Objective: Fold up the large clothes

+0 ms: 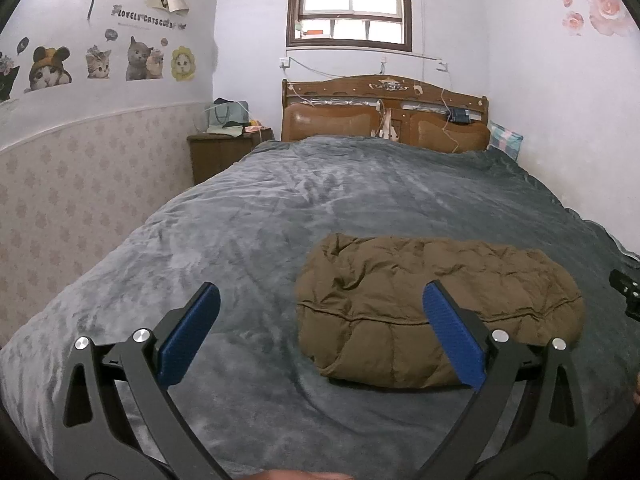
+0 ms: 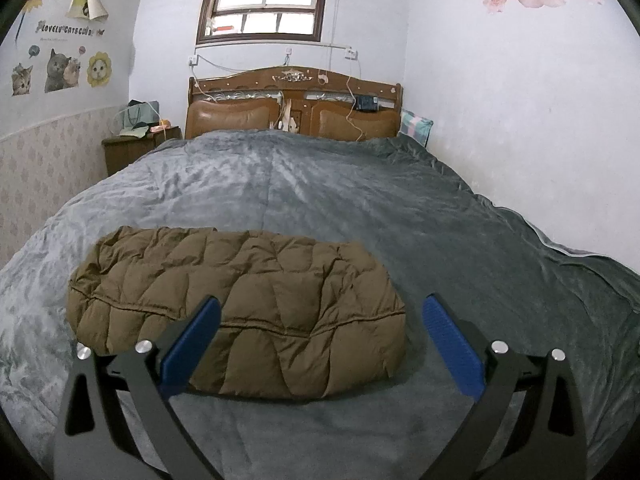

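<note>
A brown quilted puffer jacket (image 1: 436,300) lies folded into a compact oblong bundle on the grey bed cover (image 1: 280,208). In the right wrist view the same jacket (image 2: 240,296) sits left of centre, close in front. My left gripper (image 1: 320,300) is open, held above the bed to the left of the bundle, its right blue pad (image 1: 452,340) overlapping the jacket's near edge in view. My right gripper (image 2: 320,312) is open above the jacket's right end, with nothing between its blue pads (image 2: 192,344). Neither touches the jacket.
The grey bed cover (image 2: 400,208) spreads wide behind and beside the jacket. A wooden headboard (image 1: 384,112) stands at the far end, a bedside cabinet (image 1: 224,152) with bags at far left, a checked pillow (image 1: 506,140) at far right. Part of the other gripper (image 1: 626,292) shows at the right edge.
</note>
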Demonstrator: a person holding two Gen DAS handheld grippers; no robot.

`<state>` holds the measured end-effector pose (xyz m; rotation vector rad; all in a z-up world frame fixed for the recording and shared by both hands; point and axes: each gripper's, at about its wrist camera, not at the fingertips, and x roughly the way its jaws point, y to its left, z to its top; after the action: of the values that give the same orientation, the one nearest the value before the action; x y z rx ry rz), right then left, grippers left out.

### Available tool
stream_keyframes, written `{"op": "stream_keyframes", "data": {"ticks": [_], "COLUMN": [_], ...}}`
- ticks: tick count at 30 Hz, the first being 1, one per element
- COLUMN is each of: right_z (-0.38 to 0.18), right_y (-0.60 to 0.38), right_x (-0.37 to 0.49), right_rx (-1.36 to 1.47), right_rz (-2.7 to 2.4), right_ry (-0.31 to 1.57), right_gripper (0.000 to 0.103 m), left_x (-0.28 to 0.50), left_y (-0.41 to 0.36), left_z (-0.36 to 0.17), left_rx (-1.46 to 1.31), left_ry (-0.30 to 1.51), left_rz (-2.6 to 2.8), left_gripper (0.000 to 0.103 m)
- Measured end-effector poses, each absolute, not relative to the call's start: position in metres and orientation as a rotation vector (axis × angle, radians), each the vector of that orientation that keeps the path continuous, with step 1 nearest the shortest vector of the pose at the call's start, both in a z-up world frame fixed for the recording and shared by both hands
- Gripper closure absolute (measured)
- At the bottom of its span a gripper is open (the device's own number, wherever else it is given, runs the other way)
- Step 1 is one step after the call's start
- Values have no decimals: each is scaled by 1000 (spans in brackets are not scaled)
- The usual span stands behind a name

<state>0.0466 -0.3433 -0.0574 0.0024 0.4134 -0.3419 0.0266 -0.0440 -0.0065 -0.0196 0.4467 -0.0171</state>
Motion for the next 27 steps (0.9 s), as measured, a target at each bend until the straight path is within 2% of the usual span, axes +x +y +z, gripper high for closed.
{"op": "stream_keyframes", "data": {"ticks": [27], "right_z": [-57], "right_y": [-344], "right_x": [47], "right_rx": [-1], "right_rz": [-340], "right_ry": [414], "right_gripper": [2], "left_x": [27], "left_y": [-43], "left_z": [-7], "left_rx": [-21], "left_ry": [447], "left_rz": [-18], "left_gripper": [3]}}
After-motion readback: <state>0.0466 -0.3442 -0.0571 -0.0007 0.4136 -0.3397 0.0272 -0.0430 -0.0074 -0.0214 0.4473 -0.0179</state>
